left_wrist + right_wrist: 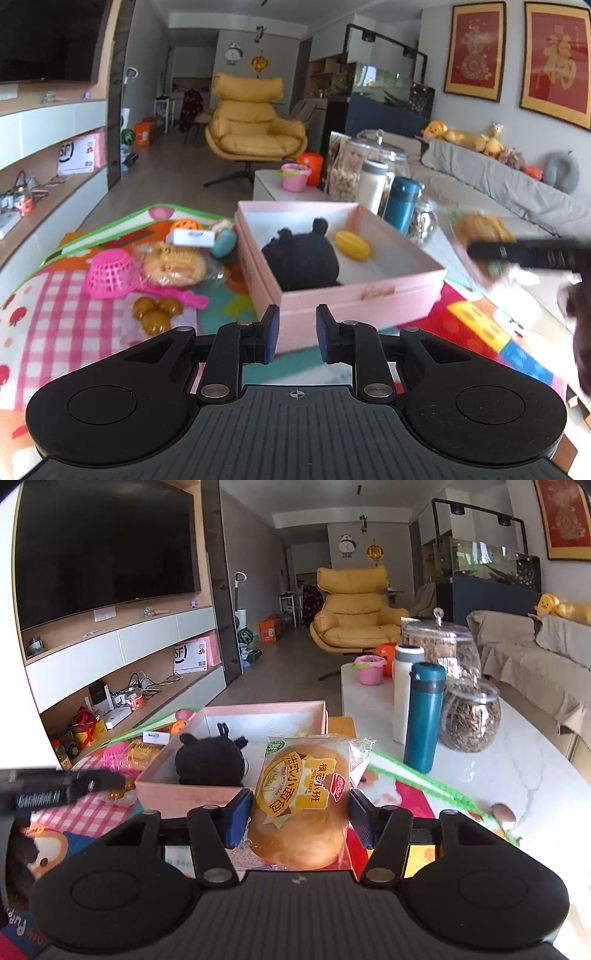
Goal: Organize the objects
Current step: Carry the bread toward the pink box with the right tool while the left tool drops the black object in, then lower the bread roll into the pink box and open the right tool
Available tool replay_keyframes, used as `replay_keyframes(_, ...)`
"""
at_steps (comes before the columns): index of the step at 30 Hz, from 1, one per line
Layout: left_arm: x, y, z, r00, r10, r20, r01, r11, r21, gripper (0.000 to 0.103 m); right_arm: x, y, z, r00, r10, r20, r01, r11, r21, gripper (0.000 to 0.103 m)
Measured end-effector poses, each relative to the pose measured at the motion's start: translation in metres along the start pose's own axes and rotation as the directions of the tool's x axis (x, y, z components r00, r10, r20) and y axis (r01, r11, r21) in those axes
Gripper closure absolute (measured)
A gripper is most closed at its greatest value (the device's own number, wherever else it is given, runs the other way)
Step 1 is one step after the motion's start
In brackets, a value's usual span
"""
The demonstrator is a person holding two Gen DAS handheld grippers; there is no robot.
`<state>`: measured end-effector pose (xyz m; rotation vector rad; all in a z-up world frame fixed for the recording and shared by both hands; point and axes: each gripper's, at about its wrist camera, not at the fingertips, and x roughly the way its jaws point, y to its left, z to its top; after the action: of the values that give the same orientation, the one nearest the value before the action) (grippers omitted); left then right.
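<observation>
A pink box (369, 291) lies on the play mat and holds a black plush toy (301, 256) and a yellow toy (351, 245). My left gripper (293, 334) is open and empty, just before the box's near wall. My right gripper (298, 818) is shut on a wrapped bread bun (303, 805), held near the box's (192, 790) right front corner; the plush (211, 757) shows inside. In the left wrist view the right gripper (476, 251) and its bun (480, 225) appear blurred at the right.
Left of the box lie a second wrapped bun (173, 264), a pink basket scoop (109, 273), brown balls (155, 312), a white packet (194, 238) and an orange ball (185, 225). A teal bottle (423, 716), a white bottle (402, 690) and glass jars (469, 716) stand on the white table.
</observation>
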<state>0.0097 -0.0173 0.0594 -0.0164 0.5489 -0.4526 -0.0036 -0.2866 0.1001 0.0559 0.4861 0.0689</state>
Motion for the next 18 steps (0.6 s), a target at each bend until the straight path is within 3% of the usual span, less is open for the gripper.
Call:
replay_keyframes(4,-0.014,0.017,-0.014,0.999,0.019,-0.026,-0.02,0.999,-0.026,0.079,0.047,0.011,0.05,0.998,0.052,-0.045,-0.054,0.997,-0.059,0.047)
replay_keyframes(7,-0.018,0.03,-0.018,0.999,0.038,-0.033,-0.04,0.997,-0.064,0.079,0.077,0.017,0.066,0.993,0.062,-0.1,-0.069,0.995,-0.076,0.047)
replay_keyframes(9,-0.021,0.038,-0.024,0.998,0.043,-0.036,-0.046,0.996,-0.083,0.079,0.121,0.027,0.074,0.979,0.052,-0.199,-0.07,0.994,-0.085,0.047)
replay_keyframes(13,-0.024,0.057,-0.032,0.996,0.071,-0.047,-0.076,0.991,-0.115,0.079,0.163,0.03,0.056,0.944,0.01,-0.33,-0.036,0.997,-0.072,0.047)
replay_keyframes(18,-0.018,0.077,-0.037,0.993,0.099,-0.064,-0.11,0.976,-0.188,0.079,0.168,0.038,0.033,0.91,0.019,-0.414,-0.064,0.993,-0.095,0.043)
